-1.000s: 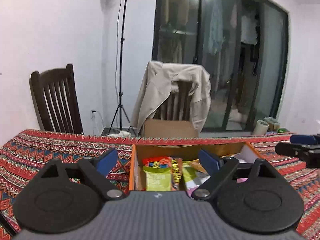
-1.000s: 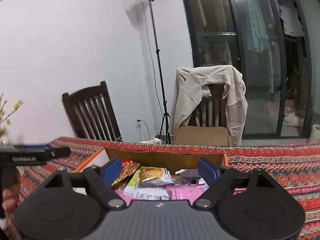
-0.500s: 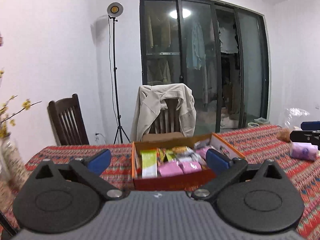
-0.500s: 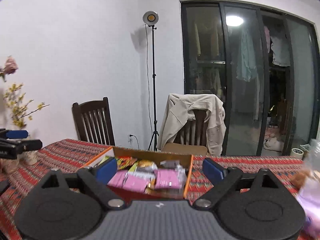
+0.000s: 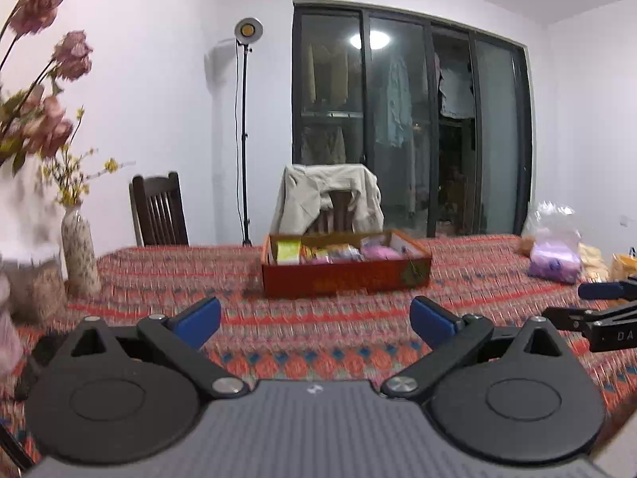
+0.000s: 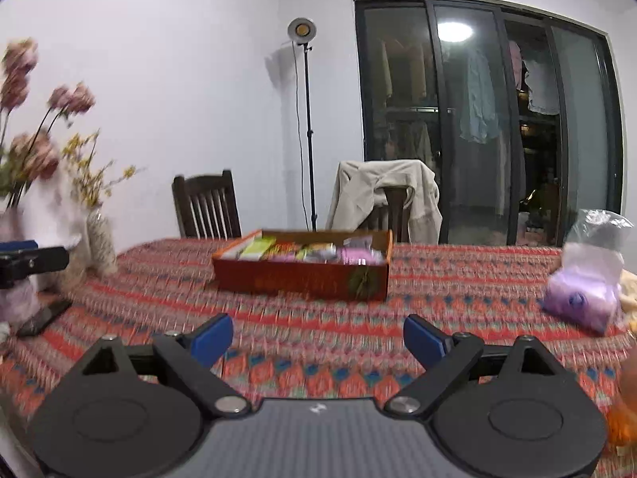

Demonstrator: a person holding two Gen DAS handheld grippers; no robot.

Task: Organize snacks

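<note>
An orange cardboard box (image 5: 346,277) full of snack packets stands in the middle of the patterned table; it also shows in the right wrist view (image 6: 302,281). My left gripper (image 5: 314,320) is open and empty, well back from the box near the table's front. My right gripper (image 6: 318,338) is open and empty, also well back from it. A clear bag with purple packets (image 6: 583,283) lies at the right, seen too in the left wrist view (image 5: 555,255). More yellow snack bags (image 5: 597,261) lie beyond it.
Vases with flowers (image 5: 79,255) stand at the table's left edge. A dark phone (image 6: 43,318) lies on the cloth at left. Two chairs (image 6: 207,209), one with a beige jacket (image 6: 386,195), and a lamp stand (image 6: 306,119) are behind the table.
Both grippers have pulled back from directly over the box to the near side of the table. The box now looks small and far. Both stay open.
</note>
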